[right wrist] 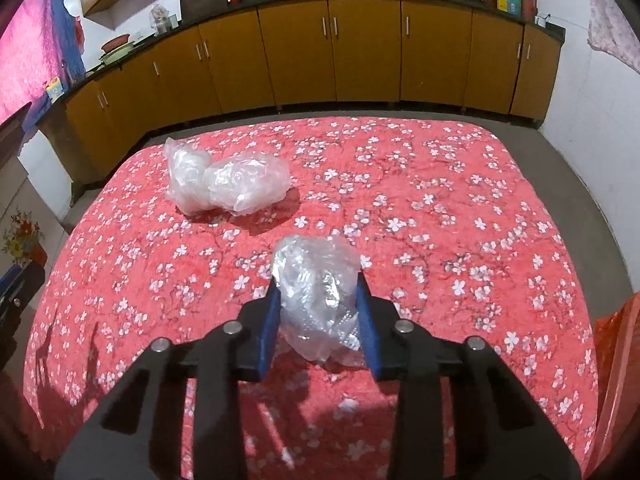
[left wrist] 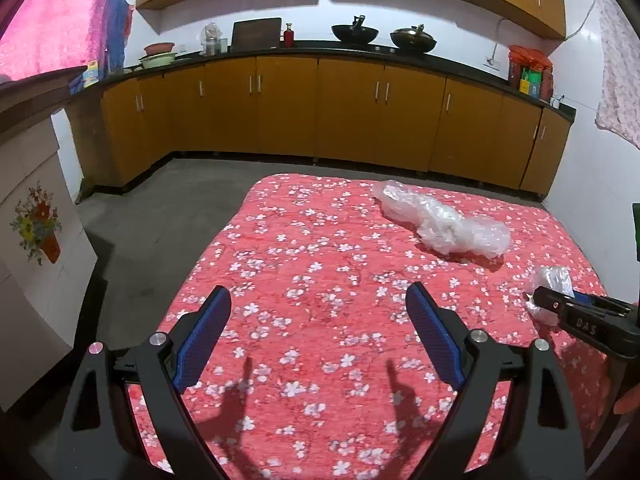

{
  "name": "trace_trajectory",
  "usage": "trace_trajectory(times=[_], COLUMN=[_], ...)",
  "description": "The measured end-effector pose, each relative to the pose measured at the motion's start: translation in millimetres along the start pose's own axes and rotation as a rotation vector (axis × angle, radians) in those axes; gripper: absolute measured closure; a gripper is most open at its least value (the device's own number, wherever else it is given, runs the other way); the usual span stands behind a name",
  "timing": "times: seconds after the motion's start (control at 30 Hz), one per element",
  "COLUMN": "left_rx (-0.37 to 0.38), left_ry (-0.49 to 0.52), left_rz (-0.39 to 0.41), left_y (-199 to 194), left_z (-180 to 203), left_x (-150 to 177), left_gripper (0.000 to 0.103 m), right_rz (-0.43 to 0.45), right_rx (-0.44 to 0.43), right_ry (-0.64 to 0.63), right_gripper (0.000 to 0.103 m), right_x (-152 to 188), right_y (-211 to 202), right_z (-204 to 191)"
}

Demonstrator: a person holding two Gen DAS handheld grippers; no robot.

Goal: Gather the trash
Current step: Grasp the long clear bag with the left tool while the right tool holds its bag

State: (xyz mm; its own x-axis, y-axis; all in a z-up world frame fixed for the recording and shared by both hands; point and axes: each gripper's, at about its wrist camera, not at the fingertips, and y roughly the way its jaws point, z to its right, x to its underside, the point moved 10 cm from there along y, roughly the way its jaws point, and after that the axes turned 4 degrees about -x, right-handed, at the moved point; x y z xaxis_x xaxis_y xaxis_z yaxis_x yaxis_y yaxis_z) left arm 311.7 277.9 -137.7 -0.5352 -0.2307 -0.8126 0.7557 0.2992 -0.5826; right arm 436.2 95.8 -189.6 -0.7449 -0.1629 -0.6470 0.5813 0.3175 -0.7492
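At this moment my right gripper point(right wrist: 318, 300) was pinching a small crumpled wad of clear plastic point(right wrist: 316, 292) between its two blue pads point(right wrist: 267, 320), and the wad bulged out above and below them, so I judged the grasp was firm enough. I think the step in hand was the pick-up of this first piece of trash, already gripped and a little above the red flowered cloth point(right wrist: 440, 200), though I could not tell for sure if its lower end touched the cloth. My left gripper point(left wrist: 318, 332) was spread wide with nothing between its pads, low over the near part of the cloth. The second piece, a bigger clear plastic bag point(right wrist: 224, 184), lay farther away toward the far left side of the cloth as the right camera showed it, well apart from both grippers. For the next move I judged I needed a place to drop the wad; an orange thing point(right wrist: 616, 360) showed at the right edge of the right view, maybe a bag, but I could not tell. After that the empty left gripper could go forward to the bigger bag. The cloth between was free of other things, so the way was open. The cloth's edge dropped to a grey floor point(left wrist: 160, 220), and light plastic could slide off there.
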Motion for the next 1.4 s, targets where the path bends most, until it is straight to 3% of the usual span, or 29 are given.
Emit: trace_trajectory(times=[0.3,0.53,0.73,0.9,1.0,1.2,1.4], left_rx=[0.050,0.109,0.086,0.028,0.004,0.029,0.035], left_ry=[0.032,0.084,0.094,0.099,0.131,0.163,0.175], left_rz=[-0.018,-0.008,-0.039,-0.114,-0.138,-0.169,-0.167], left_y=[6.7,26.2,64.8,100.4,111.2,114.6,109.1], left_z=[38.4,100.7,134.3,142.1,145.4,152.4,155.6], left_x=[-2.3,-27.0,-52.0,-47.8,-41.1,-31.2,-28.0], left_gripper=[0.014,0.004,0.002,0.002,0.009,0.032,0.062], right_rz=[0.016,0.053,0.061,0.078,0.085,0.088,0.090], right_rx=[0.024,0.071,0.058,0.045,0.037,0.022,0.022], right_ry=[0.028,0.059,0.063,0.048,0.035,0.052,0.061], right_gripper=[0.072,0.072,0.072,0.072,0.072,0.072,0.072], right_x=[9.5,21.9,29.5,28.7,28.5,29.0,30.6], right_y=[-19.1,-48.5,-57.7,-61.4,-63.7,-64.4,-66.1], right_z=[28.2,67.4,75.8,72.5,70.0,72.4,73.7])
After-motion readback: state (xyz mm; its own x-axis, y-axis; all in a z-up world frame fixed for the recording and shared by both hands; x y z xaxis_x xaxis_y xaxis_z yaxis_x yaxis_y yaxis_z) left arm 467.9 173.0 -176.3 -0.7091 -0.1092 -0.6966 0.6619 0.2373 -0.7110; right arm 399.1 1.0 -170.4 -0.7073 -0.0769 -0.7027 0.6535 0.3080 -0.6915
